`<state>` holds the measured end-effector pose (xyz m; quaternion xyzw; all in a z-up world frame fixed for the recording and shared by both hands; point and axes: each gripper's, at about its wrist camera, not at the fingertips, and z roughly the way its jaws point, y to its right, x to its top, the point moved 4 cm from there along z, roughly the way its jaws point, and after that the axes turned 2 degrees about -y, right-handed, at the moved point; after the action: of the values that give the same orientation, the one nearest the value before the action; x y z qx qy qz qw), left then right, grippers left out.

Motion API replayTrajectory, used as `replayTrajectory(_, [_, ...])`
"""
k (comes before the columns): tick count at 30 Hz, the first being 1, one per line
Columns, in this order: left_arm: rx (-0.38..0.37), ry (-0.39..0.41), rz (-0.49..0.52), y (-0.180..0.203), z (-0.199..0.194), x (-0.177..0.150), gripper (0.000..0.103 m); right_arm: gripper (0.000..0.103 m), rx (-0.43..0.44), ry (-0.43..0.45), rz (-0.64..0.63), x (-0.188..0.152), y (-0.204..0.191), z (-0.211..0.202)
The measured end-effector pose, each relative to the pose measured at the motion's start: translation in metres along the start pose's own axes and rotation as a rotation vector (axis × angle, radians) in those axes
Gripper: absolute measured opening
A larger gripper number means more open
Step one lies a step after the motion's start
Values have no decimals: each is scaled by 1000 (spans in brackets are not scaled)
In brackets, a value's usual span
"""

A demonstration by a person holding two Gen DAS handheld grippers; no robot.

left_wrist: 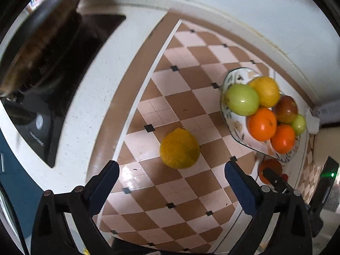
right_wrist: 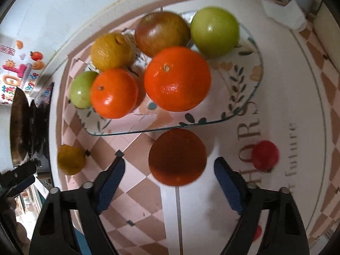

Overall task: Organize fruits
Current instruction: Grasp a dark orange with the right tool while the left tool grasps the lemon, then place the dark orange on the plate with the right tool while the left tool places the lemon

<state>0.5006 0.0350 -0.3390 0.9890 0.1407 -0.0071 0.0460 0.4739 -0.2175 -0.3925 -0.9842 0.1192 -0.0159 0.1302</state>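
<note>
A loose yellow lemon (left_wrist: 179, 148) lies on the checkered mat (left_wrist: 170, 97). My left gripper (left_wrist: 172, 166) hangs open just above it, a finger on either side and neither touching. A flowered glass plate (right_wrist: 240, 97) holds two oranges (right_wrist: 177, 78), two green apples (right_wrist: 214, 30), a red-green apple (right_wrist: 161, 34) and a lemon (right_wrist: 110, 51). Beside the plate's near rim sits a loose orange (right_wrist: 177, 157). My right gripper (right_wrist: 170, 164) is open around it, with a gap at each pad. A small red fruit (right_wrist: 264, 155) lies to its right.
A black pan (left_wrist: 42, 38) sits on a dark hob (left_wrist: 38, 127) left of the mat. The white wall runs close behind the plate (left_wrist: 235, 119). A white box (right_wrist: 284, 12) stands in the far right corner. The left gripper (right_wrist: 19, 176) shows near the loose lemon (right_wrist: 71, 159).
</note>
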Motion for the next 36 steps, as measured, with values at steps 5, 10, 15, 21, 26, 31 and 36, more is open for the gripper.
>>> replayTrajectory(5, [-39,-78,-20,5,31,12,102,59,-22,1,-41,-4,1,12])
replayTrajectory(10, [-28,-115,-18,10,55,17,101,59,-19,-30,-109,-27,-6,7])
replayTrajectory(15, [-16,-100,30,19,64,21,83,59,-2,-54,-121,-45,-10,6])
replayTrajectory(21, [17,-90,81,31,74,23,57,59,-4,-51,-103,-48,-9,11])
replayTrajectory(26, [21,-81,99,37,72,14,56,58,-12,-35,-115,-46,-10,10])
replayTrajectory(31, [-52,-94,87,46,63,2,56,58,13,-9,-114,-43,-10,-1])
replayTrajectory(36, [-210,-107,76,68,35,-12,56,58,57,38,-91,-35,-11,-24])
